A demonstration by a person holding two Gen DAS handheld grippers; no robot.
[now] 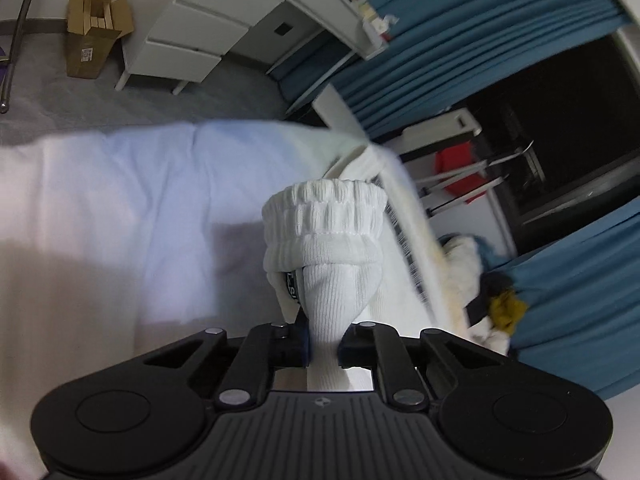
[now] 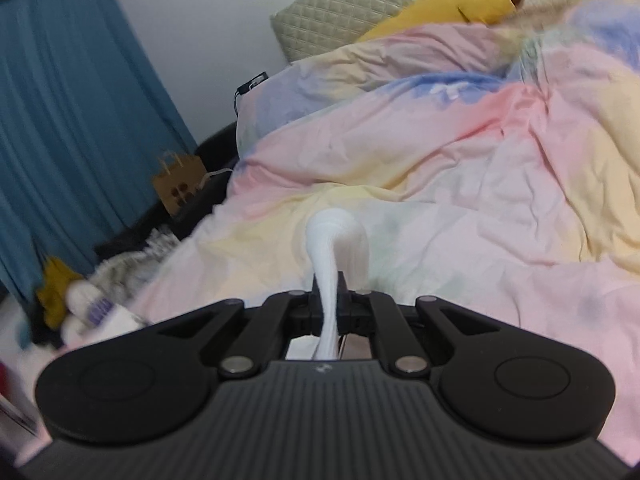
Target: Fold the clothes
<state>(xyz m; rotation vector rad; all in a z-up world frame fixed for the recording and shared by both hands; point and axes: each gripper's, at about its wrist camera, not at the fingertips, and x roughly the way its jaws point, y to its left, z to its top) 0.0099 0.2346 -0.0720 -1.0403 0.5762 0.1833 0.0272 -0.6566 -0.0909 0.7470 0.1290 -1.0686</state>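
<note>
Two grippers: both clenched on white ribbed knit, one at each end of the job, over a bed.
Left gripper point(image 1: 322, 344): fingers pinched on the narrow part of a white sock point(image 1: 324, 236); its bunched cuff fans out ahead of the tips, held up above the sheet point(image 1: 120, 200).
Right gripper point(image 2: 331, 312): fingers closed tight on a white strip of knit point(image 2: 334, 236) that loops forward and droops over the pastel duvet point(image 2: 460, 184).
One sock or two: cannot tell; each camera shows only its own end, and the cloth between them is out of view.
Where the sock is: in the air, gripped, not laid down on the bed.
Progress: a judgement only; the knit is held and gathered, not lying flat or folded, so a fold looks to be in hand and not finished.
Left to do: likely the pile of clothes point(image 1: 476, 288) at the bed's edge, where white, dark and mustard pieces lie jumbled; how many, too tangled to count.
Folded pieces in view: none that can be made out.
Count of the rest: one quilted pillow point(image 2: 340, 12), one yellow plush toy point(image 2: 460, 4), one paper bag point(image 2: 178, 188), one cardboard box point(image 1: 94, 32), one white drawer unit point(image 1: 188, 36), blue curtains point(image 1: 480, 32) on both sides of a dark window.
</note>
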